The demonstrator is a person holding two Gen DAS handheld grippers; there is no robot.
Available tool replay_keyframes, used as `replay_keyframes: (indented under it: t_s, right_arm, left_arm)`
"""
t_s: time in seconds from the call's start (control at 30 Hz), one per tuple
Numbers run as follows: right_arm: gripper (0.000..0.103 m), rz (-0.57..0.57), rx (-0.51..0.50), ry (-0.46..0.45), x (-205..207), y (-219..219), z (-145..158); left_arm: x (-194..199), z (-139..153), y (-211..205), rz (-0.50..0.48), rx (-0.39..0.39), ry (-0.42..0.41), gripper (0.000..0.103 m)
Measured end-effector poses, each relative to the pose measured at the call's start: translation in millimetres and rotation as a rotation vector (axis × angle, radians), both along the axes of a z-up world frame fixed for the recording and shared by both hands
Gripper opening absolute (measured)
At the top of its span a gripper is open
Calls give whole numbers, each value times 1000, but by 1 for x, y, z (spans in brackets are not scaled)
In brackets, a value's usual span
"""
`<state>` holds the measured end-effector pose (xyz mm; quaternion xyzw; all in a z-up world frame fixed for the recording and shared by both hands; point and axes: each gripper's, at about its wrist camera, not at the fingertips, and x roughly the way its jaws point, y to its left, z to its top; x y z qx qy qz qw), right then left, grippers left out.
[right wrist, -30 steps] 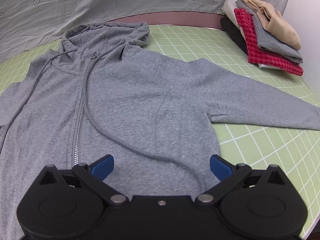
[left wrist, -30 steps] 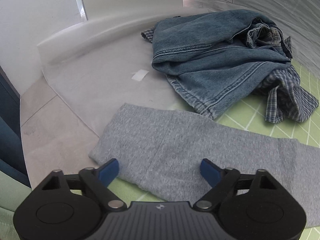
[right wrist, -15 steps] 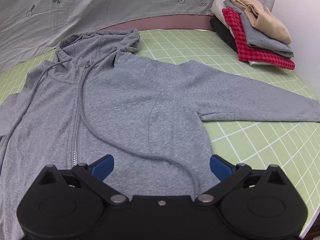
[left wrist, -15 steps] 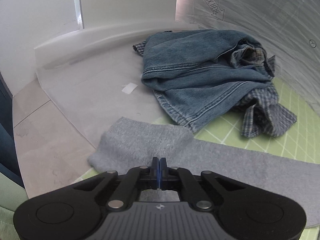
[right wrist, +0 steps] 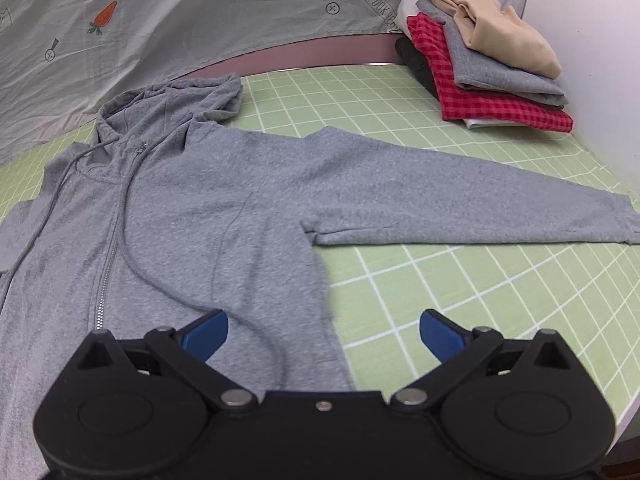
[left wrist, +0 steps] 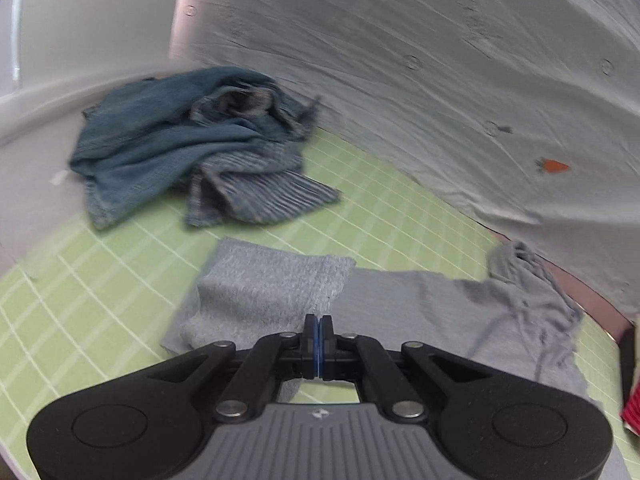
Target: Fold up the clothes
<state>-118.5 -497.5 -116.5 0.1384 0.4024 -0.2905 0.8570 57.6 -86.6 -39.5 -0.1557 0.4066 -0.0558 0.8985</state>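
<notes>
From the left wrist view, everything looks a bit smeared and fuzzy. The left gripper (left wrist: pixel 319 332) is pinched tight on the gray hoodie's (left wrist: pixel 460 312) sleeve (left wrist: pixel 264 300), and its blue pads press together. The sleeve end is lifted and doubled over toward 12 o'clock. The gripper's black body hides the cloth right under it. A rumpled heap of blue denim and checked cloth (left wrist: pixel 192 152) sits at 10 o'clock; I cannot tell how many pieces are in it. A wrinkly pale sheet with little carrots (left wrist: pixel 440 60) fills the top and right. A bit of red cloth (left wrist: pixel 632 412) is cut off at 3 o'clock.

From the right wrist view, the right gripper (right wrist: pixel 324 330) is spread wide with nothing in it, over the hoodie's side edge. The soft, fuzzy hoodie lies flat on the green mat with white squares (right wrist: pixel 460 300). Its other sleeve reaches toward 3 o'clock, and its left side is cut off. A shiny zipper (right wrist: pixel 106 276) and a thin cord (right wrist: pixel 136 240) run down the front. A neat stack of folded clothes (right wrist: pixel 488 68) sits at 1 o'clock.
</notes>
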Motion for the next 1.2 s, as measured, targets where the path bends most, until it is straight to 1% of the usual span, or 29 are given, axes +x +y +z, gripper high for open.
replay_keyframes:
  t_s: [0.1,0.13,0.17,0.2,0.23,0.27,0.3,0.33,0.4,0.5,0.6,0.67,0.83,0.93,1.07,1.2]
  right_arm:
    - [103,5,-5,-3,-12,-21,2]
    - [103,2,-8,-4,-17,-29,3]
    - [103,-1,-11,-6,-21,-37,4]
    - [103,-4,-15,-7,-25,-45,5]
    - [103,-12,-18,-7,-28,-52,5]
    - [103,-21,-20,-7,-32,-59,6]
    - [103,-30,-23,-7,-35,-66,7]
    - [103,-37,-29,-7,-36,-70,7]
    - [103,-46,-35,-14,-39,-77,8]
    - [103,-41,-30,-27,-37,-78,7]
    - [103,-3,-24,-36,-29,-61,7]
    - [103,30,-34,-42,-20,-44,7]
    - [103,94,-43,-52,12,5,10]
    - [103,129,-41,-67,33,41,10]
    - [103,158,-36,-84,62,90,9]
    - [102,143,13,-116,92,132,10]
  left_arm:
    - [-17,2,-65,-137,-50,-6,0]
    - [-23,2,-85,-179,-66,-6,1]
    - [-29,2,-103,-211,-79,-2,5]
    - [-35,1,-122,-244,-81,11,27]
    - [-40,0,-136,-274,-66,23,41]
    - [-46,-2,-146,-291,-37,23,65]
    - [-52,-3,-153,-295,5,8,71]
    - [-58,-4,-155,-290,52,-2,72]
    - [-64,-9,-154,-263,139,9,84]
    - [-63,-22,-137,-178,243,83,84]
    - [-62,-30,-106,-109,270,158,84]
    - [-65,-33,-86,-83,281,182,84]
    - [-66,-34,-43,-84,318,199,84]
    - [-59,-35,-22,-103,336,197,85]
    - [-37,-42,-7,-119,353,204,86]
    - [-19,-52,0,-115,374,222,86]
